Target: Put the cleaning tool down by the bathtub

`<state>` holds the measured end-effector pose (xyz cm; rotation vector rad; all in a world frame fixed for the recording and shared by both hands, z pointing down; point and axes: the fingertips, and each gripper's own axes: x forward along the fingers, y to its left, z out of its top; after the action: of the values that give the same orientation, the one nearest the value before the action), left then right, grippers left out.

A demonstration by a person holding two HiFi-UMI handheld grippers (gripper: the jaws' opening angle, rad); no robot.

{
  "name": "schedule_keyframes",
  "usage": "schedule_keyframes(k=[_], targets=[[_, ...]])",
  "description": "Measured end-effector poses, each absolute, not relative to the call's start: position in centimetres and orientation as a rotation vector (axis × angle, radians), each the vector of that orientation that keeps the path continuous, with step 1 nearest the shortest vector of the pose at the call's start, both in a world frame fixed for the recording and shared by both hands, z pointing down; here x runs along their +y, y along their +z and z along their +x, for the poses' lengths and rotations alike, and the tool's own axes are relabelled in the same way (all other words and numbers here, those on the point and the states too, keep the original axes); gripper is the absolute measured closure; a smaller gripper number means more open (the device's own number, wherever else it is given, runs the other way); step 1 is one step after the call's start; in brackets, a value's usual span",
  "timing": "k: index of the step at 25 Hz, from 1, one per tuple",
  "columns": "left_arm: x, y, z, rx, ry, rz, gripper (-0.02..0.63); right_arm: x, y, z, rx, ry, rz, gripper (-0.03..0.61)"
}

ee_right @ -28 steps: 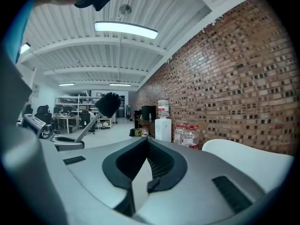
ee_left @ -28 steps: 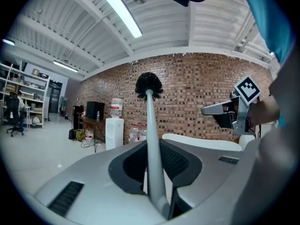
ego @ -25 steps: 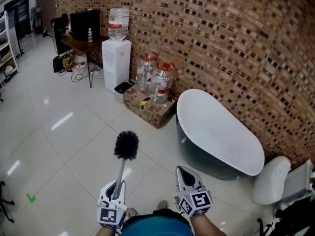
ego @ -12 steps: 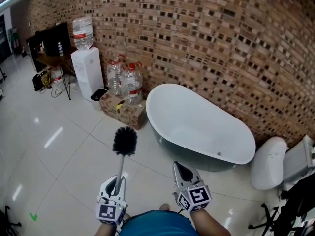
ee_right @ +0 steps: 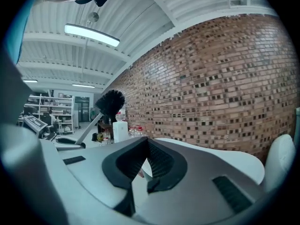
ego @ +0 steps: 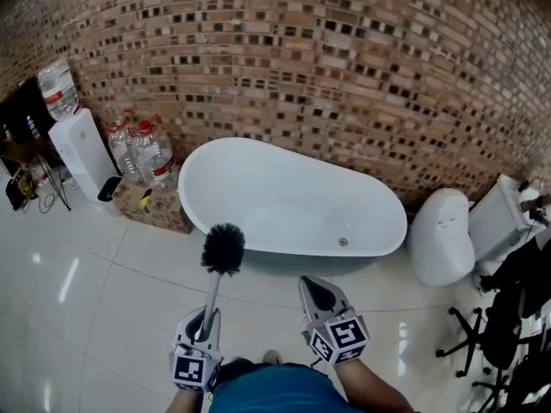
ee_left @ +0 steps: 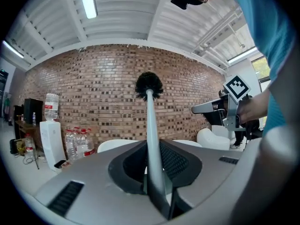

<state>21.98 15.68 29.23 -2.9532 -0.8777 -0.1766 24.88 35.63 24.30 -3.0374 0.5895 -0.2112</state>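
**Toilet brush held aloft in front of the bathtub**

The left claw (ego: 207, 318) is clamped on the pale handle of the toilet brush (ego: 223, 248). In the left gripper view the two dark pads of that claw (ee_left: 154, 172) press on the handle from either side. The shaft rises straight out from between them to the round black bristle head (ee_left: 149, 85), seen against the brick wall (ee_left: 93, 88). The brush is in the air, clear of the floor (ego: 86, 299), and it touches nothing but the claw. From the head view its bristle head lines up with the near rim of the bathtub (ego: 275, 196).

The right claw (ego: 315, 289) is held level with the left, just beside it. Its jaws are together, tapering to a point, and the right gripper view shows nothing between them (ee_right: 143, 165). The brush head (ee_right: 110, 103) appears in that view off to the left.

The white oval bathtub stands along the brick wall, directly ahead of both claws. A white toilet (ego: 439, 235) sits just beside its right end. Off its left end are a cardboard box (ego: 155, 209), large water bottles (ego: 146, 149) and a white water dispenser (ego: 83, 153). A black office chair (ego: 508, 317) shows at the right edge.
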Motion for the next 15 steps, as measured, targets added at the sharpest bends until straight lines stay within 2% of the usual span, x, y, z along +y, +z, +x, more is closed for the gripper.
schedule_keyframes(k=[15], targets=[[24.4, 33.5, 27.2, -1.294, -0.239, -2.556, 0.549, 45.1, 25.0, 24.9, 0.172, -0.306, -3.089, 0.561]])
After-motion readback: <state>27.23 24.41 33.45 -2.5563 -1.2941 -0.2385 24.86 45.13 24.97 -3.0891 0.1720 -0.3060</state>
